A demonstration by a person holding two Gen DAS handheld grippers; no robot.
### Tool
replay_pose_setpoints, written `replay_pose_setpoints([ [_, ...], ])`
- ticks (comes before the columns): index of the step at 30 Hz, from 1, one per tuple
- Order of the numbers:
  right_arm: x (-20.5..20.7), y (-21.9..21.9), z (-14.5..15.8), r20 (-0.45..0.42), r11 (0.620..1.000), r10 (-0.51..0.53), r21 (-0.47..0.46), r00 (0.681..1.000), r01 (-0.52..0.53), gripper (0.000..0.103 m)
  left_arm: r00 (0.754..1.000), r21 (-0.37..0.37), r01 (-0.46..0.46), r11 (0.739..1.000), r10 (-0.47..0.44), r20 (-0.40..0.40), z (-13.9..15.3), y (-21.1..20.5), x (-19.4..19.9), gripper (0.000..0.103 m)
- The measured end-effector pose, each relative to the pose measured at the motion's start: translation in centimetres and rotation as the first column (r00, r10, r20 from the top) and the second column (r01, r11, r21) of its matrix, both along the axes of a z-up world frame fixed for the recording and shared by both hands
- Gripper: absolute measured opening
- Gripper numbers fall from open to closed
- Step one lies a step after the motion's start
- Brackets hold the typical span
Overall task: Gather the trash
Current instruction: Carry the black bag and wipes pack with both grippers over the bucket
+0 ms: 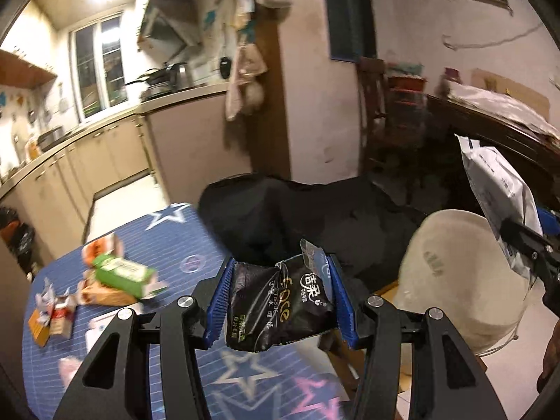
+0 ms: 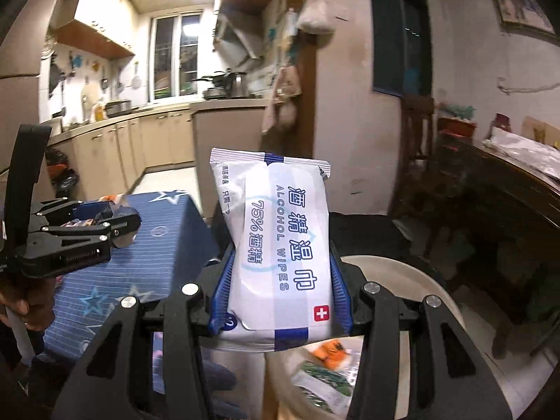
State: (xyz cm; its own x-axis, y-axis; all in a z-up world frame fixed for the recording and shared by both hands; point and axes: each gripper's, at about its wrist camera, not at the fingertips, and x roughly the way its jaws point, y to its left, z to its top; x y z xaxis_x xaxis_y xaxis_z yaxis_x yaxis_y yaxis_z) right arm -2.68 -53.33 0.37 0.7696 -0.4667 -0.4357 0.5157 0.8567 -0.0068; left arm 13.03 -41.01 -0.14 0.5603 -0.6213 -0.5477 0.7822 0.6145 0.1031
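My left gripper [image 1: 278,302] is clamped on a crumpled black tissue pack [image 1: 276,308]: glossy black film, white and gold print, torn top flap sticking up. It sits squarely between my blue ribbed pads [image 1: 218,306], pinched from both sides, its lower edge hanging just below them, held above the table edge.

My right gripper [image 2: 280,290] is clenched on an alcohol wipes pack [image 2: 278,245]: white with blue bands, blue lettering "ALCOHOL WIPES", "75%", a small red cross square. It stands upright between the pads, most of the pack rising above the fingertips, and it hangs over the white bucket [image 2: 420,280]. Inside the bucket, orange and green wrappers [image 2: 325,367], blurred.

Beside the bucket, the blue star-print tablecloth [image 1: 168,241]. On it a green carton [image 1: 122,273] lies on an orange wrapper, with small crumpled boxes [image 1: 52,318] near the left edge. Behind the table, a black bag or cloth [image 1: 297,217], can't tell which. Far back, kitchen counter and cabinets [image 1: 98,147].
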Motion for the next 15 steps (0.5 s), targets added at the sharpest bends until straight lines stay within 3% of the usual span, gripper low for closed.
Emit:
replay_pose_setpoints([
  [15,-6.8,-6.3,-2.4,-0.039,0.981,-0.191,0.02,0.981,0.192,0.046,0.981,0.064,0.192,0.979,-0.194,0.029,-2.5,-11.4,-6.9,0.054],
])
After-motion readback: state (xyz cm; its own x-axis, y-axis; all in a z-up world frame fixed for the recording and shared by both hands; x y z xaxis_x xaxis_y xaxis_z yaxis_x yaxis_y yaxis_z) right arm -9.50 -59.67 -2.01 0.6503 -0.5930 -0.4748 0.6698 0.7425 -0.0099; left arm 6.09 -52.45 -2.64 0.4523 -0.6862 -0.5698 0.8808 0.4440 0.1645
